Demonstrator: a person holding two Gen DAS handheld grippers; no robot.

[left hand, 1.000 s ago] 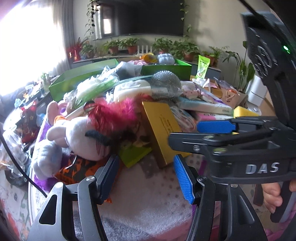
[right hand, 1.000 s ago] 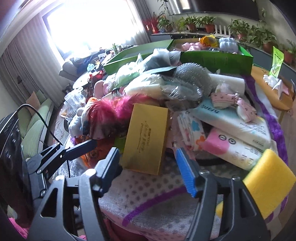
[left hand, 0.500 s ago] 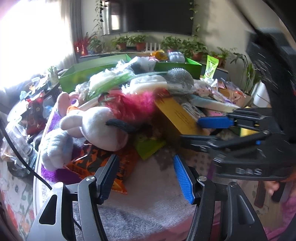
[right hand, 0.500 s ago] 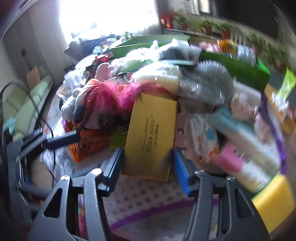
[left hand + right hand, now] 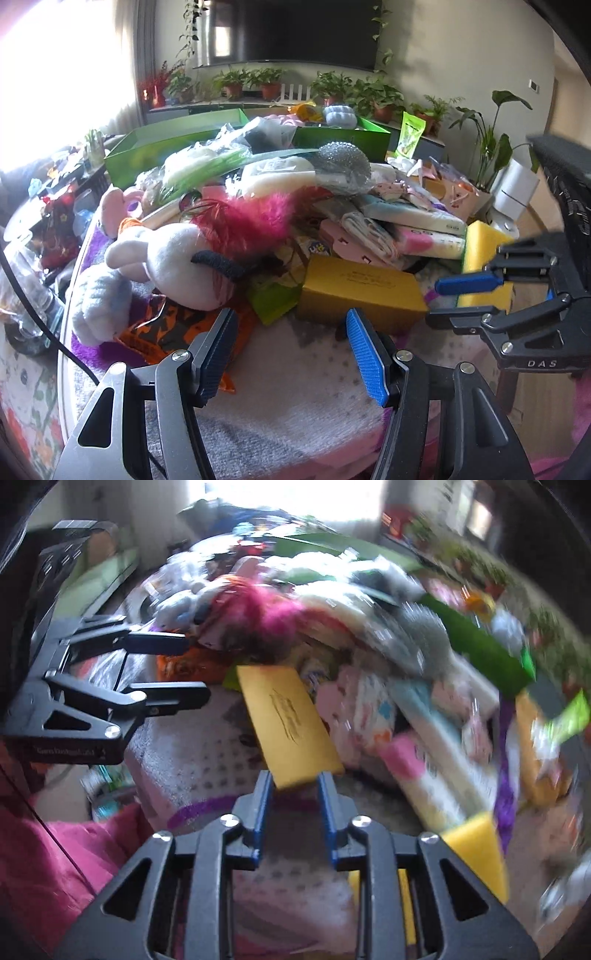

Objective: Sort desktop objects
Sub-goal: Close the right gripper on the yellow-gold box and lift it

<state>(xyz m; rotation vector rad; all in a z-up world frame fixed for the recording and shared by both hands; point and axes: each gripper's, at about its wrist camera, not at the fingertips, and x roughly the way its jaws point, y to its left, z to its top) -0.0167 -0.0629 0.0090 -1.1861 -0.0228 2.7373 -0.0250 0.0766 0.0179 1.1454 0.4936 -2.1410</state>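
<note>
A flat gold box [image 5: 288,727] lies at the front of a heap of clutter on a pink-and-white dotted cloth; it also shows in the left wrist view [image 5: 362,291]. My right gripper [image 5: 295,786] has its blue pads on both sides of the box's near end and is shut on it; it shows in the left wrist view [image 5: 443,301] at the box's right end. My left gripper [image 5: 291,343] is open and empty over the cloth, just in front of the box and an orange patterned packet [image 5: 166,325].
A white plush rabbit [image 5: 162,254] with pink feathers [image 5: 251,218] lies left of the box. Tissue packs [image 5: 413,221], a yellow sponge [image 5: 480,243], a silver scrubber [image 5: 343,162] and green boxes [image 5: 173,144] fill the heap behind. Potted plants line the far wall.
My right gripper has closed on the near end of the gold box and turned it sideways out of the heap. My left gripper has drawn back a little and stayed open.
</note>
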